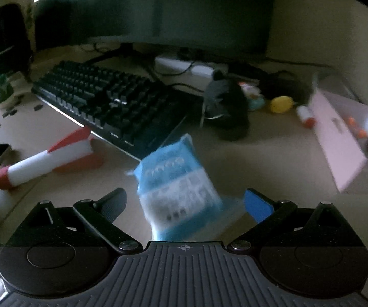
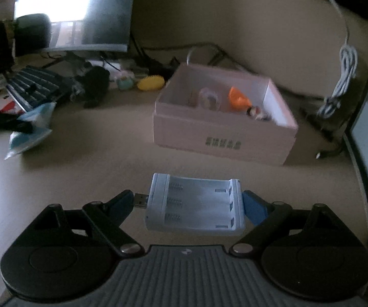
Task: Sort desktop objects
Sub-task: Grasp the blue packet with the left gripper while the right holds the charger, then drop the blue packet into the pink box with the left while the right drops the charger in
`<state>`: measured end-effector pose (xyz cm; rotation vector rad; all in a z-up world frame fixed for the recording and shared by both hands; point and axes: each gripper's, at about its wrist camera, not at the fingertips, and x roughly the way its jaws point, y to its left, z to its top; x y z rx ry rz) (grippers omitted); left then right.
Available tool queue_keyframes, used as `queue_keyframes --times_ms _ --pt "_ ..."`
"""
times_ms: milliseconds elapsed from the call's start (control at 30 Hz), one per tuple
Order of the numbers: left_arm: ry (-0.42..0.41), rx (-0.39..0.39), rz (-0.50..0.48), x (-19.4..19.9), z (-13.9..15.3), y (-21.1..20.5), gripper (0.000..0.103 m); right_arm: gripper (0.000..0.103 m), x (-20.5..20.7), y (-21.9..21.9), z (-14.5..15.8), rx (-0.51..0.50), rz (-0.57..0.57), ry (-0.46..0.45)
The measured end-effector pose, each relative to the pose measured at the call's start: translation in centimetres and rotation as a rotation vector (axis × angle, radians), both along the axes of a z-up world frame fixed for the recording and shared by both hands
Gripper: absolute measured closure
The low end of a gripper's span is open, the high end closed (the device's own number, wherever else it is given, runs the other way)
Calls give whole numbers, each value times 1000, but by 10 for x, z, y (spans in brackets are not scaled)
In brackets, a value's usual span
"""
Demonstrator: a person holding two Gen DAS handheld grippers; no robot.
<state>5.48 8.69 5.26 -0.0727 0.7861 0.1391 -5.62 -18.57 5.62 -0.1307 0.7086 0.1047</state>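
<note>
1. your left gripper (image 1: 184,199) has its jaws spread wide; a blue-and-white packet (image 1: 177,184) sits in the gap between them, tilted and blurred.
2. the packet is nearer the blue pad on the right finger (image 1: 258,204); whether it touches that pad is unclear. the black left finger (image 1: 112,202) stands apart from it.
3. in your right wrist view the same packet (image 2: 30,128) shows at the far left with a dark finger against it.
4. your right gripper (image 2: 187,204) is closed on a white charger (image 2: 194,204), a battery holder with three slots facing up.
5. the charger lies crosswise between the jaws: its usb plug (image 2: 140,200) points at the left finger (image 2: 122,202) and meets its tip, while the blue pad of the right finger (image 2: 254,208) presses the opposite end.
6. whether the charger is lifted off the desk (image 2: 107,158) or resting on it, you cannot tell.
7. beyond the charger stands an open pink box (image 2: 222,138), well apart from it, with an orange item (image 2: 237,97) and a few small pieces inside.
8. in the left wrist view the box (image 1: 342,140) is off to the right, a keyboard (image 1: 107,102) lies behind the packet, and a red-and-white rocket (image 1: 48,158) lies on its side to the left.
9. a yellow toy (image 1: 281,104) sits near the back, beside a dark heap (image 1: 227,107).
</note>
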Motion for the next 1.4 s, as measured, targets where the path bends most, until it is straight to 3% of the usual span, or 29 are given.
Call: queue_keyframes --times_ms 67,100,200,300,667,900,1100,1333,1367,1400 --pt "23 10 32 12 -7 0 3 12 -10 -4 10 -24 13 -24" --pt "32 11 41 14 -9 1 9 12 -13 -6 14 -33 18 -33" --pt "52 36 43 13 -12 -2 39 12 -23 -19 25 -47 24 -54" --pt "45 26 21 0 -8 -8 44 12 -29 -34 32 -51 22 -65" --pt "-1 -43 -277 -106 18 -93 44 12 -36 -78 45 1 81 -69" --pt "-47 -41 -394 -124 37 -139 44 12 -52 -95 61 30 124 -126" --pt "-109 -69 -457 -102 56 -163 44 12 -50 -104 80 62 89 -185" --pt "-273 -102 -502 -28 89 -195 42 12 18 -102 127 172 -31 -278" --pt "-298 -109 -502 -17 92 -200 34 12 35 -98 134 186 -44 -275" --pt "-302 -97 -518 -4 93 -207 16 11 51 -97 138 208 -50 -267"
